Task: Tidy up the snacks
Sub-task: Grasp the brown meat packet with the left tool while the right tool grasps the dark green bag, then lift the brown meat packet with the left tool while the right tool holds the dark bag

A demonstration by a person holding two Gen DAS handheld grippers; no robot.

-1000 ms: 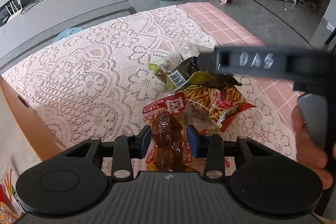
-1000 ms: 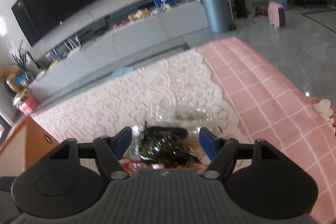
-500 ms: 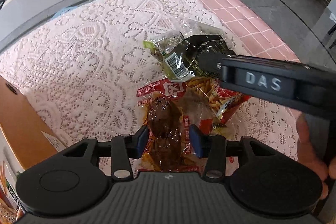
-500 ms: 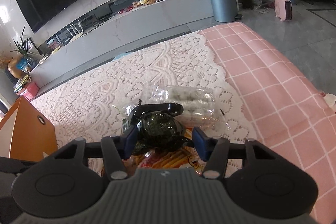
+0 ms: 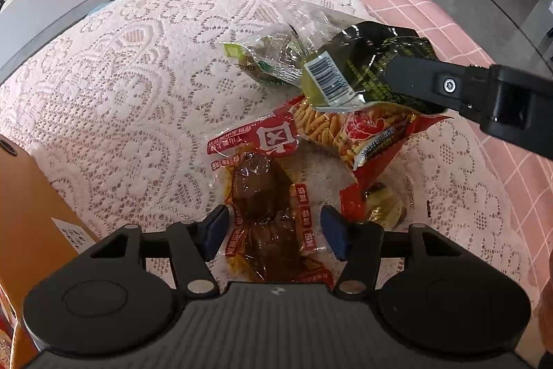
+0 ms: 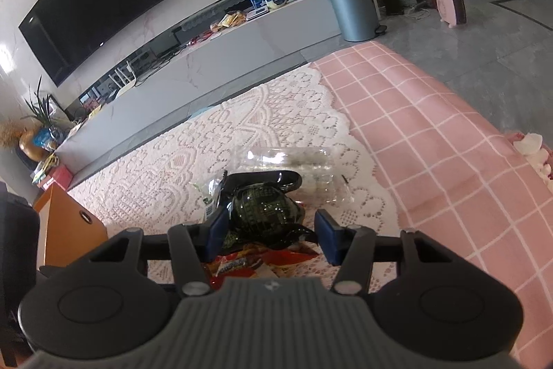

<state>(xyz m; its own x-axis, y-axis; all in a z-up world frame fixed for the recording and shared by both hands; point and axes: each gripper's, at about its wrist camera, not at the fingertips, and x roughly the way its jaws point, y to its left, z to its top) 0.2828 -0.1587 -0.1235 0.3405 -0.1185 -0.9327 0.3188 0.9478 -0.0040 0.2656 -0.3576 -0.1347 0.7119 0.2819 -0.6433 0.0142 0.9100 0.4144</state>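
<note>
My left gripper (image 5: 274, 232) points steeply down over a clear red-labelled packet of brown braised meat (image 5: 259, 189) lying on the lace cloth. Its jaws are opening and the packet lies between the blue pads, which stand off its edges. My right gripper (image 6: 269, 230) has a crumpled black-and-green packet (image 6: 262, 206) between its pads. Those jaws are closing and press on the packet. In the left wrist view that packet (image 5: 363, 71) hangs tilted, barcode end up, under a right finger (image 5: 414, 85).
A red bag of orange stick snacks (image 5: 345, 134) lies under the black packet, with a green-labelled packet (image 5: 266, 61) behind it. A clear pack of pale round pieces (image 6: 293, 161) lies farther back. An orange box (image 5: 20, 196) stands at the left. The pink checked cloth (image 6: 432, 127) covers the right side.
The left gripper has sunk toward the meat packet and its jaws have widened. The right jaws have narrowed onto the black-green packet, which has shifted right and up over the stick-snack bag.
</note>
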